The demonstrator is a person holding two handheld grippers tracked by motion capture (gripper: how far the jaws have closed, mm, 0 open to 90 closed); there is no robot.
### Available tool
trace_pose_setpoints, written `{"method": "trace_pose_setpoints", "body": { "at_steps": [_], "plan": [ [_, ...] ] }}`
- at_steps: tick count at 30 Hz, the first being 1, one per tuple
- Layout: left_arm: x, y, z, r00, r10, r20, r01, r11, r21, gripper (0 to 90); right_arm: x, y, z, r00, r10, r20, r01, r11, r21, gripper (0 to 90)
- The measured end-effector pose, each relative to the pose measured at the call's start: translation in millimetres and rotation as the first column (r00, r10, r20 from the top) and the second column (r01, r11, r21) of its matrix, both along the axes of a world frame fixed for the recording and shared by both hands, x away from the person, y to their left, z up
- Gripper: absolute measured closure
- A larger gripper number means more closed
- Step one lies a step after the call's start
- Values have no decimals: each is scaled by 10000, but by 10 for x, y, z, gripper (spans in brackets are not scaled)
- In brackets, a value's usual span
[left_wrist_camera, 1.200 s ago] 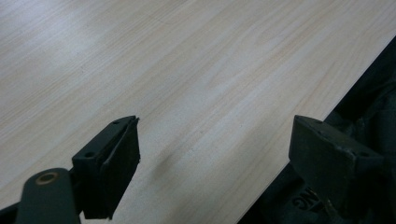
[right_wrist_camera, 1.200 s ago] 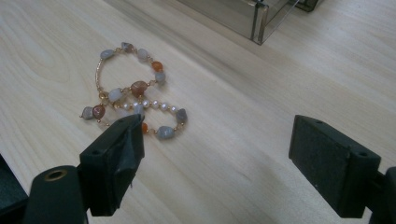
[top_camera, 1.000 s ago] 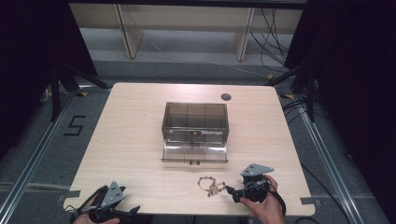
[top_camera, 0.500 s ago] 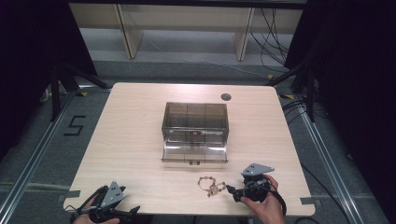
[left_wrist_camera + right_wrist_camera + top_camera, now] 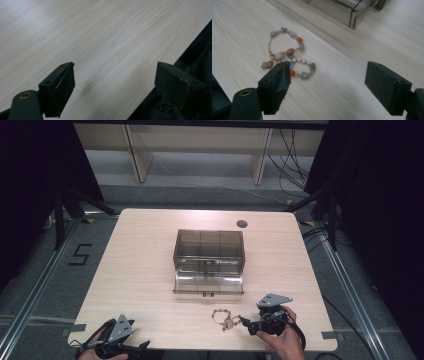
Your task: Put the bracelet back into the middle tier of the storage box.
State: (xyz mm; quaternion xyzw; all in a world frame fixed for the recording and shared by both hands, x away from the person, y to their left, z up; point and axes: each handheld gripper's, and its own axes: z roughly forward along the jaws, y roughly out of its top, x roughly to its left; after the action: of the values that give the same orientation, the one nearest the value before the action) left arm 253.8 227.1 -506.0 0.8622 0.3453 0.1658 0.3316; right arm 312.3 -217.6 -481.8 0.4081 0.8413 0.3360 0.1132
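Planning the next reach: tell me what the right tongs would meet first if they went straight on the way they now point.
Probably the beaded bracelet. The right tongs are open and point left across the table, with the bracelet just ahead, partly behind one jaw in the right gripper view. Depth is unclear, so they might pass just over it.

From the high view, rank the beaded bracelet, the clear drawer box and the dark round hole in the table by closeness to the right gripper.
1. Beaded bracelet: just left of the right gripper, near the table's front edge.
2. Clear drawer box: mid-table, beyond the gripper and to its left, its drawer pulled out.
3. Dark round hole: near the far edge, behind the box.
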Motion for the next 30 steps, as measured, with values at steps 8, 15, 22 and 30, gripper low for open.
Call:
{"method": "trace_pose_setpoints", "body": {
  "at_steps": [8,15,22,30],
  "plan": [
    [2,1,-1,10000,13,-4,-13,10000,-6,163,31,162,5,9984,509,247,-513,9986,154,213],
    [8,3,1,9999,-35,-103,35,10000,43,163,69,317,-11,9958,903,170,-904,9959,61,254],
    [10,-4,-12,9999,110,76,-111,9998,148,163,92,435,-27,9942,1060,-163,-1064,9941,-229,279],
    [10,4,-2,10000,7,-57,-7,10000,50,163,134,591,-82,9912,1252,-440,-1278,9899,-619,334]
  ]
}}
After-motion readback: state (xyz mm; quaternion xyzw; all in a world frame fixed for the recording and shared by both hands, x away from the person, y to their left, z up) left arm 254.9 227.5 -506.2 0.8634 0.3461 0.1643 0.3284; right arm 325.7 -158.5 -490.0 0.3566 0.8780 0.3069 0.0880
